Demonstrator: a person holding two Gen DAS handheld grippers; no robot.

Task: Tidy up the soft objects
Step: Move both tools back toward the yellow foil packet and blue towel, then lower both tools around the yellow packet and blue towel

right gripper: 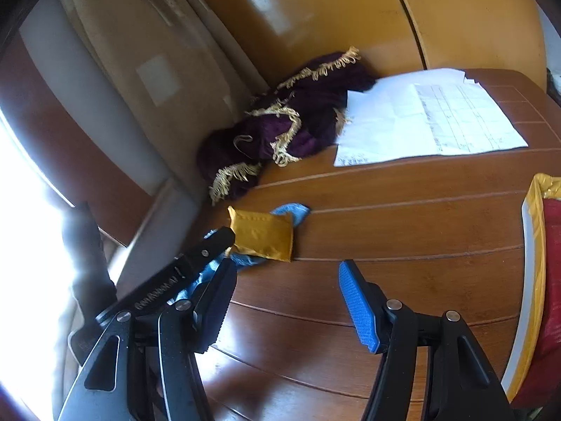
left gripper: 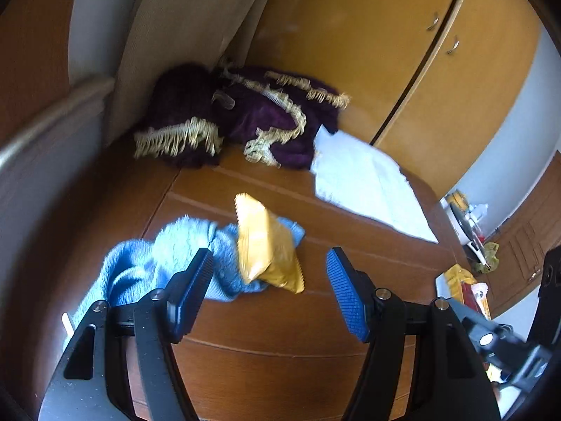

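Left wrist view: yellow pouch (left gripper: 268, 245) partly hides blue cloth (left gripper: 157, 256); both grippers' jaws released, empty.

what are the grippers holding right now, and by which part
Nothing. The left gripper and right gripper are both open, above the yellow packet on the blue cloth.

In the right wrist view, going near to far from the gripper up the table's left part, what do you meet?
Right gripper → yellow packet lying on the blue cloth → purple fringed fabric → wooden wardrobe.
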